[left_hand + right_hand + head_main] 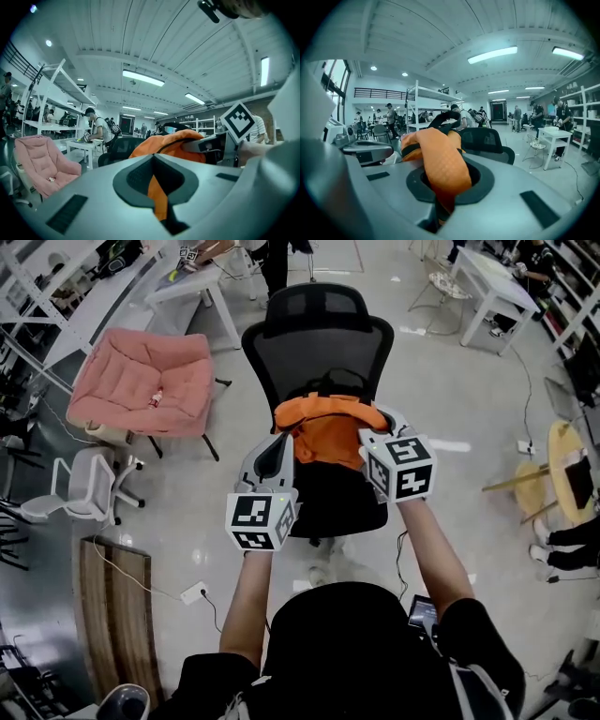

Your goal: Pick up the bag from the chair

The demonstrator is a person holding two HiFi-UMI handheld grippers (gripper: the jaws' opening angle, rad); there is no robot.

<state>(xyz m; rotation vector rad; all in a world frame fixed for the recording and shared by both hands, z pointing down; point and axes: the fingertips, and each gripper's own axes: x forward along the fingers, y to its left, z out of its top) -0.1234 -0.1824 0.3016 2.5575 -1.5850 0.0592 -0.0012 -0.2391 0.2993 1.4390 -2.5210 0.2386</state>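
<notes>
The left gripper [157,199] is clamping the bag [323,427] by its left edge, and the right gripper [440,197] is pinching orange fabric at the right edge. The bag is hanging between them, seemingly just above the seat of the chair [319,329]. The lift looks under way. Next, both grips need holding while the bag is raised level and drawn nearer.

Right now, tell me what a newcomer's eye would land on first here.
The bright orange bag at the centre, pinched by its fabric in the shut jaws of the left gripper and right gripper, one on each side. Under and behind it stands a black mesh office chair; a pink cushioned chair sits off to the left.
</notes>
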